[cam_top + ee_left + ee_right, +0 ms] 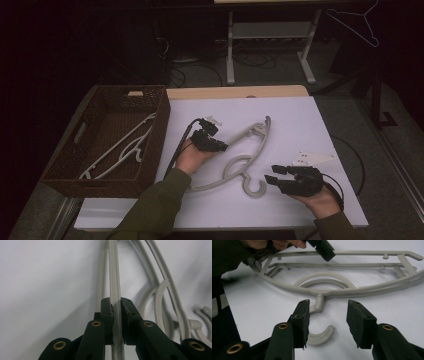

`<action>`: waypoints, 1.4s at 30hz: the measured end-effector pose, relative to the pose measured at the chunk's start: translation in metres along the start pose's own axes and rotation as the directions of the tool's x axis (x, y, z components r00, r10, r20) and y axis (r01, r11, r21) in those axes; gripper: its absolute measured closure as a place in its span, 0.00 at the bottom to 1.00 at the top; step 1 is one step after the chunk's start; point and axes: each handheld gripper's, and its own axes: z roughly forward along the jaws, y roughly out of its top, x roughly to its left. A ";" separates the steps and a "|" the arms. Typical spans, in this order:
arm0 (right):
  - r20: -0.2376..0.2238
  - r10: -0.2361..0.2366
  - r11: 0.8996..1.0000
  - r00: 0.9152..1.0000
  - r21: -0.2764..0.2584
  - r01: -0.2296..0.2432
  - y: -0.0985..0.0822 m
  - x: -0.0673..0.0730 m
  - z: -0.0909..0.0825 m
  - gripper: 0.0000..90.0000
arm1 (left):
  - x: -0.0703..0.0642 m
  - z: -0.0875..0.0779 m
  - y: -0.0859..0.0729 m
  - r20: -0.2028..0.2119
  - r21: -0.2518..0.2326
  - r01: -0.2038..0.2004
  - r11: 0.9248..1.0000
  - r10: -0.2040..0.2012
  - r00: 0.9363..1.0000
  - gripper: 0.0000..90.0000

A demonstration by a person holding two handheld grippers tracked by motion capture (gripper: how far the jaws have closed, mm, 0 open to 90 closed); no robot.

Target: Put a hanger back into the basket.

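Hanger: a pale grey plastic clothes hanger [245, 150] lay flat on the white counter [310, 125], roughly at its middle, just right of the basket.
Hanger build: two curved shoulder arms, a straight lower bar with small pegs, a double arched loop at the centre, and an open hook [322, 336] on a short neck; the hook pointed toward the person's edge of the counter.
Hanger surface: smooth, matte, one colour throughout, with ribbed channel-like sections along the arms.
Left hand-held gripper [210, 140]: clamped on a straight bar of the hanger; in the left gripper view the grey bar [116, 302] ran upright between the two black pads, which pressed it from both sides.
Right hand-held gripper [328, 320]: jaws apart, nothing between the pads; it sat near the hook, which showed in the gap between the jaws in the right gripper view. In the high view it lay just right of the hook, not touching it.
Basket: a dark brown woven basket [150, 95] stood at the counter's left edge, holding white hangers [122, 147] lying across its floor.
Background: a thin wire hanger [357, 25] hung at upper right in the dark.
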 end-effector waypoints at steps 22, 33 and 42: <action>0.148 0.092 0.995 0.985 -0.055 -0.084 -0.022 -0.025 -0.028 0.33 | -0.038 0.027 -0.001 0.057 0.042 -0.136 0.990 0.134 0.989 0.72; 0.167 0.088 0.995 0.982 -0.053 -0.080 -0.023 -0.027 -0.026 0.32 | -0.057 -0.021 -0.026 0.108 -0.053 -0.185 0.981 0.190 0.976 0.60; 0.179 0.089 0.996 0.980 -0.048 -0.081 -0.025 -0.031 -0.024 0.31 | -0.078 -0.029 -0.053 0.173 -0.043 -0.226 0.973 0.230 0.958 0.61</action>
